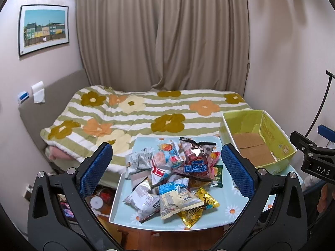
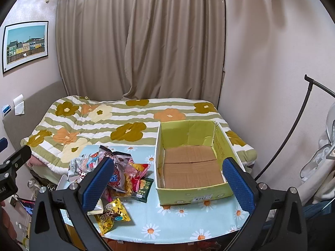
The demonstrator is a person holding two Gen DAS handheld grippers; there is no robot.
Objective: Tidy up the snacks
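Observation:
A pile of snack packets [image 1: 173,175] lies on a small table with a light blue daisy cloth [image 1: 228,211]. The pile also shows in the right wrist view [image 2: 123,177], left of the box. An open yellow-green cardboard box [image 2: 192,163] stands empty on the table's right side; it also shows in the left wrist view [image 1: 255,140]. My left gripper [image 1: 166,167] is open above the pile, holding nothing. My right gripper [image 2: 167,179] is open above the table in front of the box, holding nothing. A gold packet [image 2: 113,215] lies nearest the front edge.
A bed with a flowered striped quilt [image 1: 146,113] runs behind the table, with curtains [image 1: 163,33] beyond. Walls close in left and right. A black curved stand [image 2: 293,129] rises at the right. Clutter lies on the floor [image 1: 100,198] left of the table.

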